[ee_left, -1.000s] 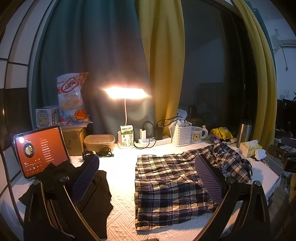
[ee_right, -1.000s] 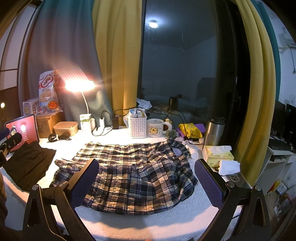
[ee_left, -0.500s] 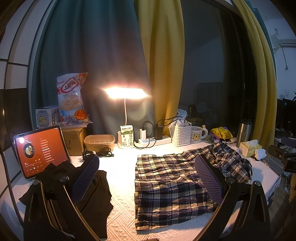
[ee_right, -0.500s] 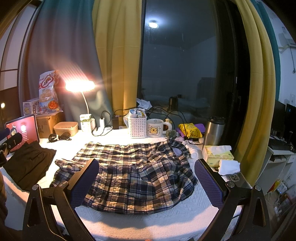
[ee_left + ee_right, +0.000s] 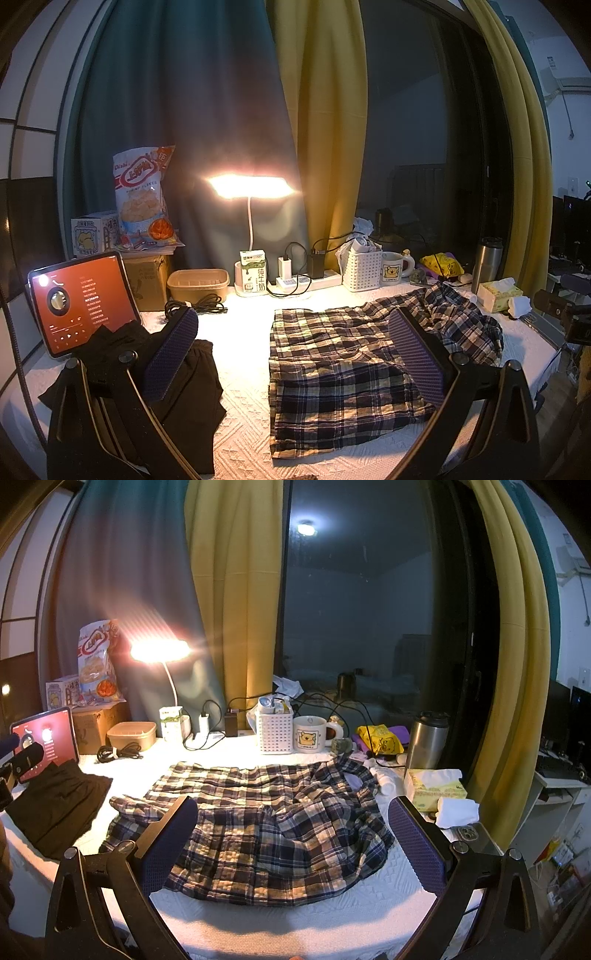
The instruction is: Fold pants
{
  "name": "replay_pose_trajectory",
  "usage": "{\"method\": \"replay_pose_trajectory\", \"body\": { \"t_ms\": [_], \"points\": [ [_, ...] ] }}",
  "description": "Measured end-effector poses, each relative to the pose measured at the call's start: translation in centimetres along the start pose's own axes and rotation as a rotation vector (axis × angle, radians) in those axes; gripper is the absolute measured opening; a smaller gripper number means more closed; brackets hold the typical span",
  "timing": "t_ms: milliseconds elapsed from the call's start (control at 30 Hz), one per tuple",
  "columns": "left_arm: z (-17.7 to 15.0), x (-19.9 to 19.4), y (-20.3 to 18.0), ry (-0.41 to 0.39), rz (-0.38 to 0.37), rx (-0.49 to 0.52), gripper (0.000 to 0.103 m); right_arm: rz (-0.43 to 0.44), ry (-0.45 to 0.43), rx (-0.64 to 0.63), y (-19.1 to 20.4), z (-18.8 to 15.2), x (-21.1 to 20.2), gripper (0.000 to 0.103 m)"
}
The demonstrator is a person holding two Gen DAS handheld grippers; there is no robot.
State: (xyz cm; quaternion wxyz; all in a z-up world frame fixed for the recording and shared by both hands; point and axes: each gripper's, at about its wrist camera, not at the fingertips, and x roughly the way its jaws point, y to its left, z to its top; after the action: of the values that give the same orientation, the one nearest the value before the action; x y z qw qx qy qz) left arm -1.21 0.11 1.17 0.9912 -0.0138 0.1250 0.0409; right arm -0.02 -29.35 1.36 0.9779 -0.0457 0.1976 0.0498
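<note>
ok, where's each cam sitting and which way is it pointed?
Left wrist: on the left claw, open, facing the window from the black garment end; shows its own fingers.
Right wrist: on the right claw, open, over the plaid pants, facing the window; shows its fingers.
Shared: pants, lamp, tablet, mug.

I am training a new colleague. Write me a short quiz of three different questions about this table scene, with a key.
1. True or false: the left hand-held gripper is shut on the plaid cotton pants.
2. Which lies nearer the glowing red tablet: the plaid pants or the folded black garment?
3. Fill in: the white cartoon-bear mug stands beside the white plastic ____.

Key:
1. False; both it and the right hand-held gripper are open, holding nothing.
2. The black garment.
3. Basket.
</note>
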Motion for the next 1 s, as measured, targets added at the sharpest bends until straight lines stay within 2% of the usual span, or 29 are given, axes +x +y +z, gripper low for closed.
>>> {"method": "replay_pose_trajectory", "body": {
  "t_ms": [167, 333, 433, 533, 867, 1000],
  "points": [
    [0.0, 0.5, 0.1, 0.008, 0.001, 0.014, 0.102, 0.01, 0.007, -0.001, 0.2, -0.2, 0.1, 0.103],
    [0.1, 2.4, 0.7, 0.035, 0.008, 0.022, 0.102, 0.009, 0.047, 0.001, -0.7, -0.7, 2.1, 0.103],
    [0.0, 4.8, 1.5, 0.074, 0.013, 0.025, 0.102, 0.004, 0.079, 0.009, -1.6, -0.6, 4.0, 0.103],
    [-0.2, 8.6, 2.4, 0.146, 0.024, 0.035, 0.102, 0.001, 0.115, 0.012, -2.7, -0.6, 6.6, 0.103],
    [1.4, 16.7, 2.4, 0.247, 0.04, 0.096, 0.102, -0.012, 0.206, 0.036, -6.1, 0.6, 15.2, 0.103],
    [1.7, 19.2, 2.5, 0.273, 0.038, 0.083, 0.102, 0.001, 0.245, 0.042, -7.6, 1.3, 18.7, 0.103]
  ]
}}
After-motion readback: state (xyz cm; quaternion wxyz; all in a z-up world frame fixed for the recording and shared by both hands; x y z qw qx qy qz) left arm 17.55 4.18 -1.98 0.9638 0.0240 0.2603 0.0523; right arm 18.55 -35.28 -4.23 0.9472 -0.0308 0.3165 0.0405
